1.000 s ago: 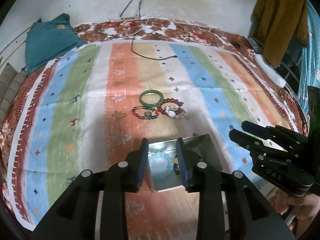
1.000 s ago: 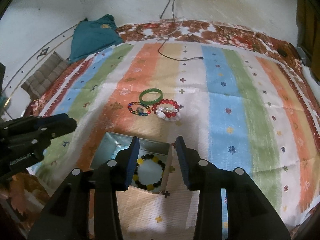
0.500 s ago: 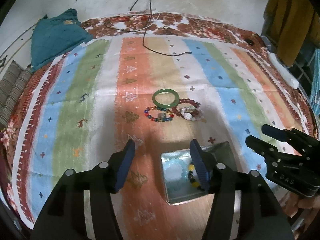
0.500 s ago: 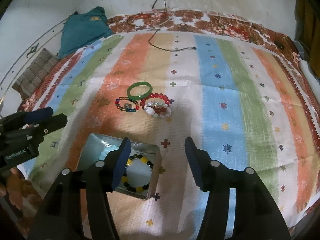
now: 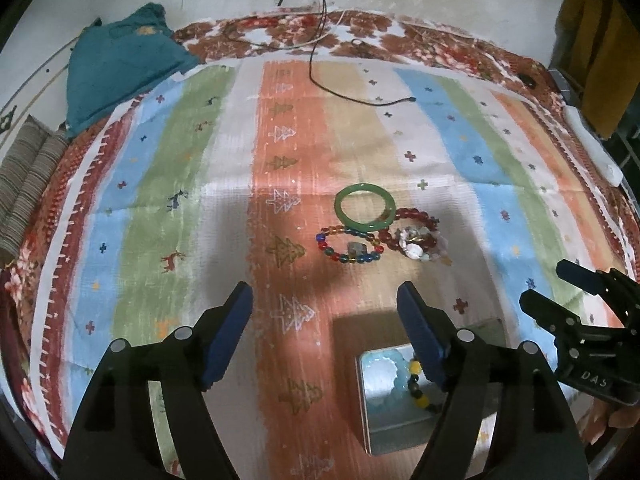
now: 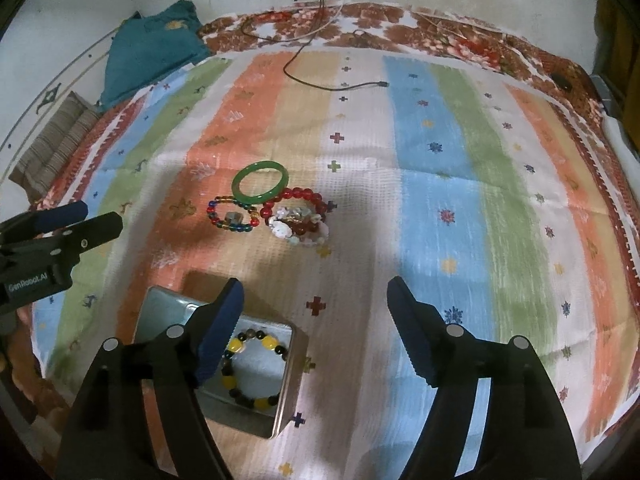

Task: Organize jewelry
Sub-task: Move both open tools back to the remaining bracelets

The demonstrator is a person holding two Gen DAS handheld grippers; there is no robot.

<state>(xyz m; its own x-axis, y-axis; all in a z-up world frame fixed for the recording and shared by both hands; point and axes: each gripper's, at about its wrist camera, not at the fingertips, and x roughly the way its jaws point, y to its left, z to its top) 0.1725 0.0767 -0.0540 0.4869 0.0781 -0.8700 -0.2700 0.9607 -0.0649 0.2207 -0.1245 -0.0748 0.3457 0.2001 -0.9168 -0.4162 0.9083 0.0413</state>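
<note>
A metal tin [image 5: 370, 424] [image 6: 286, 376] lies on the striped cloth and holds a pale blue bead bracelet [image 5: 382, 376] and a black-and-yellow bead bracelet [image 6: 250, 364]. Beyond it lie a green bangle [image 5: 365, 208] [image 6: 260, 182], a multicoloured bead bracelet [image 5: 347, 246] [image 6: 232, 214], a red bead bracelet [image 5: 412, 226] [image 6: 296, 206] and a white bead bracelet [image 5: 420, 250] [image 6: 298, 230]. My left gripper [image 5: 324, 332] is open and empty, above the cloth left of the tin. My right gripper [image 6: 314, 324] is open and empty, just right of the tin.
A striped cloth [image 5: 280, 140] covers a bed with a floral sheet. A black cable [image 5: 360, 96] lies at the far side. A teal cushion [image 5: 120, 56] sits at the far left. A mustard garment [image 5: 592, 40] hangs at the right.
Both grippers have opened wide and pulled back from the tin; the left one has shifted left. The bracelets stay in the tin.
</note>
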